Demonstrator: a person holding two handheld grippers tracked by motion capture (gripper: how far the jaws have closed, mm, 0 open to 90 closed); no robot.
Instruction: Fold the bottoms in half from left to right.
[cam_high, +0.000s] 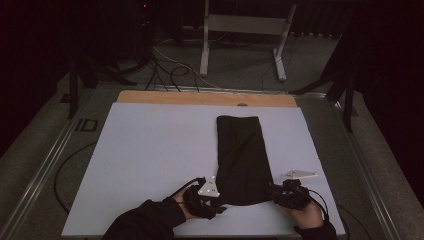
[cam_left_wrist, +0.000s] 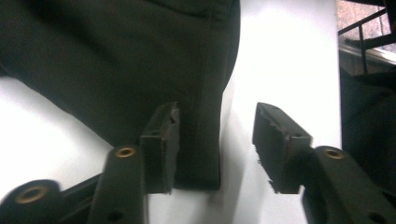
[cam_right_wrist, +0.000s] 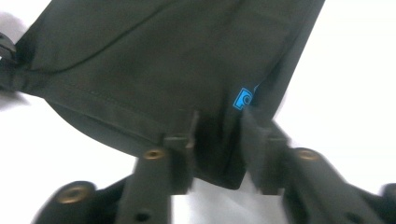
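Black garment (cam_high: 242, 160) runs lengthwise away; left gripper (cam_left_wrist: 215, 144) straddles one near corner, fingers half-open — right gripper (cam_right_wrist: 217, 149) probably pinching the other.

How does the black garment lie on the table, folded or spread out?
Folded. The black garment lies as one narrow long strip on the white table, its layered corner with a blue label at the near end.

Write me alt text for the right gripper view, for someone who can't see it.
Two black jaws of the right gripper rise from the bottom and straddle the near corner of a folded black garment lying on a white table. A small blue label shows on the cloth just above the right-hand jaw. The picture is slightly blurred, so whether the pads already pinch the cloth is unclear.
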